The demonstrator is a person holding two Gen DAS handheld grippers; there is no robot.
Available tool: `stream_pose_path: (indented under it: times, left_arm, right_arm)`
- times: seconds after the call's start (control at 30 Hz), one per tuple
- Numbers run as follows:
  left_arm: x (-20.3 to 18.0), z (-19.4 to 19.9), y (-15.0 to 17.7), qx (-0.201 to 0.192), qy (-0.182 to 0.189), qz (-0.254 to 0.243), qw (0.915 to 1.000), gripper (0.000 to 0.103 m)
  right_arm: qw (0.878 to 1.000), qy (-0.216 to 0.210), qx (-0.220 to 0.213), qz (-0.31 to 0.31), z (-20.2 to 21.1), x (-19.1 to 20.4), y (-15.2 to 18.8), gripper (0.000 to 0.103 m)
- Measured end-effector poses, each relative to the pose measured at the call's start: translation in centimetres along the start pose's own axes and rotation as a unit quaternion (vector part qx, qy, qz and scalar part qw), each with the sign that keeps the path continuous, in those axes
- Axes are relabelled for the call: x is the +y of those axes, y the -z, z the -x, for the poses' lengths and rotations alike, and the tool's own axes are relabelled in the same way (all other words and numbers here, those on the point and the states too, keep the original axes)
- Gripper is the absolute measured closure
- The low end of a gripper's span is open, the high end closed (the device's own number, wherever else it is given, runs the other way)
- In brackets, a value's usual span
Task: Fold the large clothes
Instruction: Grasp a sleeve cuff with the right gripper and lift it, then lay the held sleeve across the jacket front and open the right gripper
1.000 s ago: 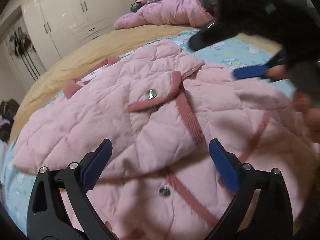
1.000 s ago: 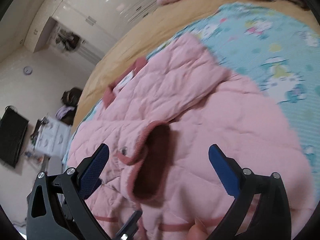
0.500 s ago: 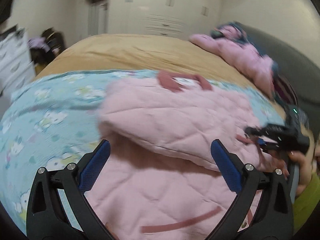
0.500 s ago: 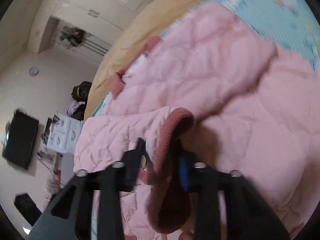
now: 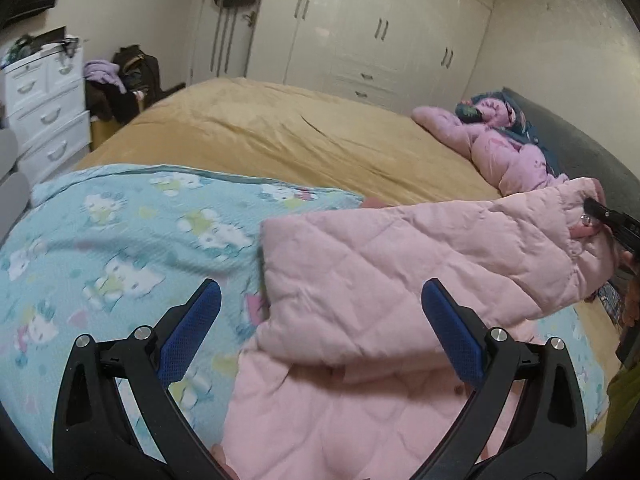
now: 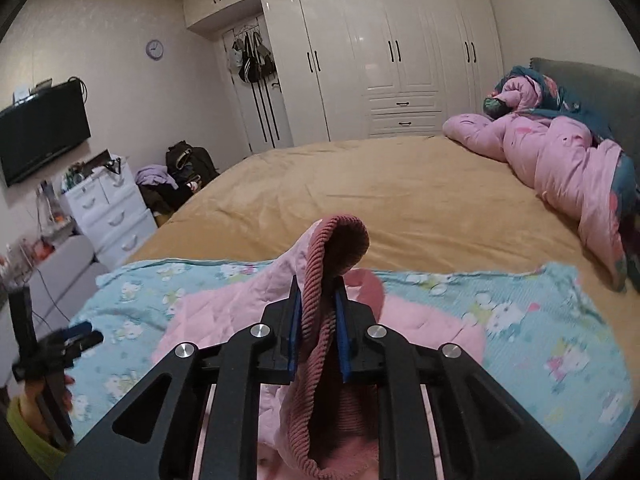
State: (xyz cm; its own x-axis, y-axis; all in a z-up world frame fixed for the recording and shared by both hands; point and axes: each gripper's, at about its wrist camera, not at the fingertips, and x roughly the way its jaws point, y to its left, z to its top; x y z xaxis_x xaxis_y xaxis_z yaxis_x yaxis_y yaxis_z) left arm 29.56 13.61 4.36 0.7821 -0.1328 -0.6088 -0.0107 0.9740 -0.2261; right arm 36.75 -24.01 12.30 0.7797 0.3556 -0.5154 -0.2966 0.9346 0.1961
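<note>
A pink quilted jacket (image 5: 400, 280) lies on a blue cartoon-print blanket (image 5: 120, 232) on the bed. My left gripper (image 5: 320, 328) is open and empty, low over the jacket's near edge. My right gripper (image 6: 318, 320) is shut on the jacket's dark pink ribbed cuff (image 6: 332, 248) and holds the sleeve lifted. The right gripper also shows at the right edge of the left wrist view (image 5: 612, 224), with the sleeve stretched up to it. The left gripper shows small at the left of the right wrist view (image 6: 76, 336).
The bed has a mustard sheet (image 6: 400, 192). A bundled pink duvet (image 6: 560, 152) lies by the grey headboard (image 6: 600, 88). A white drawer unit (image 6: 108, 208), bags on the floor (image 6: 180, 176), a wall TV (image 6: 40, 132) and white wardrobes (image 6: 380, 60) stand beyond.
My right gripper closed on the ribbed cuff and lifted the sleeve up off the jacket. My left gripper swung left, staying open over the jacket's edge.
</note>
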Motion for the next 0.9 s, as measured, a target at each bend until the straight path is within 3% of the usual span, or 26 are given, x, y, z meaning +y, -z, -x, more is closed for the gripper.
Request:
stream_pose_path:
  times: [0.27, 0.33, 0.4, 0.47, 0.63, 0.77, 0.9]
  left_arm:
    - [-4.4, -8.5, -2.5, 0.044, 0.016, -0.019, 0.9987, 0.009]
    - [-4.6, -10.9, -2.2, 0.068, 0.021, -0.008, 0.9974, 0.016]
    - [-5.0, -12.6, -1.7, 0.085, 0.000, -0.018, 0.9962, 0.037]
    - [-5.3, -14.2, -0.8, 0.106, -0.002, -0.028, 0.9939, 0.045]
    - [-6.1, -17.8, 2.1, 0.168, -0.021, -0.069, 0.9831, 0.045]
    - [-5.6, -19.0, 3.3, 0.179, -0.023, -0.072, 0.9810, 0.044]
    - [-5.5, -19.6, 3.5, 0.182, -0.020, -0.070, 0.9805, 0.043]
  right_arm:
    - [0.999, 0.039, 0.027, -0.016, -4.3, -3.7, 2.5, 0.089]
    - [0.998, 0.046, 0.035, -0.025, -4.8, -4.8, 3.4, 0.089]
    - [0.997, 0.052, 0.041, -0.028, -5.3, -5.2, 4.3, 0.089]
    - [0.997, 0.060, 0.044, -0.026, -5.8, -5.5, 4.7, 0.094]
    - [0.993, 0.077, 0.077, -0.034, -7.7, -6.3, 5.9, 0.094]
    - [0.991, 0.086, 0.091, -0.048, -8.7, -6.7, 6.6, 0.093]
    - [0.983, 0.120, 0.110, -0.083, -8.8, -7.3, 6.7, 0.080]
